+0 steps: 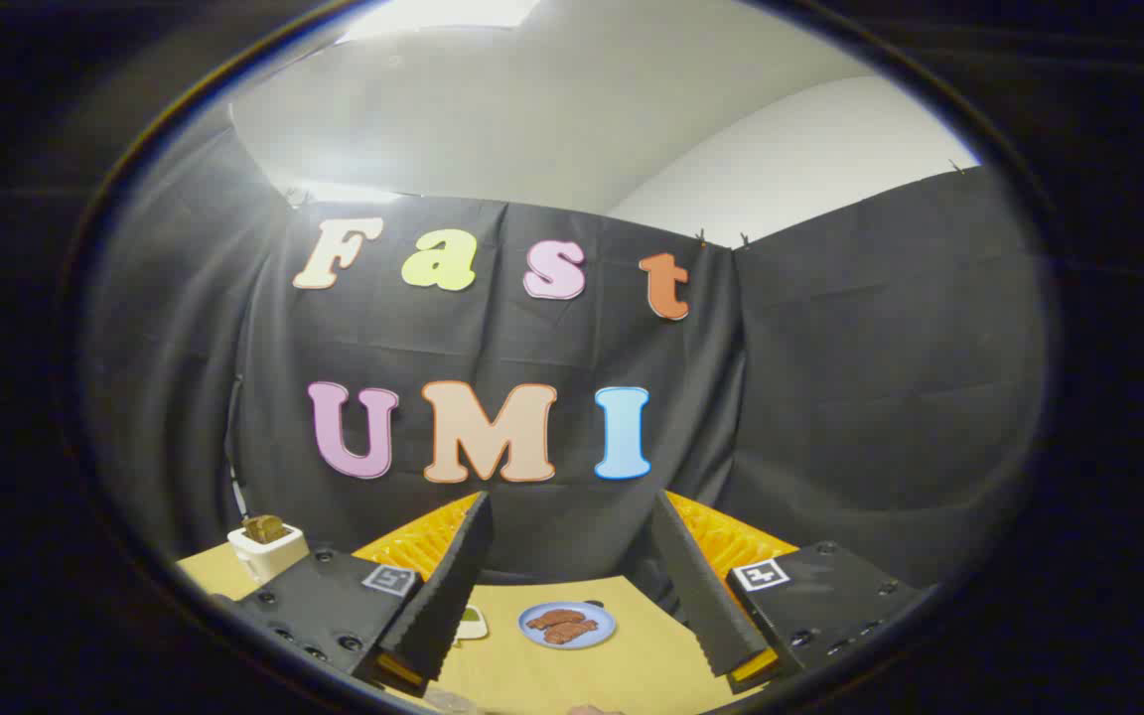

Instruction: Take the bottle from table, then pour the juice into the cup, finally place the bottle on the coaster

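My gripper [571, 501] is open and held high over a tan table [632, 665], with nothing between its fingers. The fingers point at the black cloth wall. Down between them, on the table, a small round white-rimmed thing with green inside [474, 622] peeks out from behind the left finger [448, 586]; I cannot tell whether it is a cup or a coaster. Right below the fingers two pale shapes [453, 701] are cut off too much to tell what they are.
A blue plate with brown food pieces [566, 625] lies on the table between the fingers. A white toaster holding bread [267, 548] stands at the far left. A yellow ribbed rack [731, 541] sits against the wall behind the fingers.
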A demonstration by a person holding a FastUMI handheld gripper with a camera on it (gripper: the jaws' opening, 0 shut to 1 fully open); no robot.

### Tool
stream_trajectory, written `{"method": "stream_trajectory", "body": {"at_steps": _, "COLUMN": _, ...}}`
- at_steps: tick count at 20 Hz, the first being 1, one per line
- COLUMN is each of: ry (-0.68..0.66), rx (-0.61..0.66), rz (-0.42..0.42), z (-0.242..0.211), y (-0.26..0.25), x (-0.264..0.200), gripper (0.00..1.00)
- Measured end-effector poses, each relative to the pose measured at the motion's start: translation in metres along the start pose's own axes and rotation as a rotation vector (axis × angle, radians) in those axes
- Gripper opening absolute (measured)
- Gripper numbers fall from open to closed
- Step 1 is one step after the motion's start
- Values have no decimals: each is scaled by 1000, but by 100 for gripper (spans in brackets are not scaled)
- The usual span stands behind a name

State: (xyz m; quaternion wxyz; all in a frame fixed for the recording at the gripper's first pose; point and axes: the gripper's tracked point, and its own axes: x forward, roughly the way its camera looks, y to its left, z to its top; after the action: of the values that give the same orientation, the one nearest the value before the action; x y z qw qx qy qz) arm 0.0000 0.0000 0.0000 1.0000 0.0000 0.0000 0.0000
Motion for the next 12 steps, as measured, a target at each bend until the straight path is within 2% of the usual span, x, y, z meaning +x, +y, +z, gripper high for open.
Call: {"method": "stream_trajectory", "body": {"at_steps": 12, "ry": 36, "rx": -21, "rz": 90, "z": -18, "y": 29, "x": -5, "gripper": 100}}
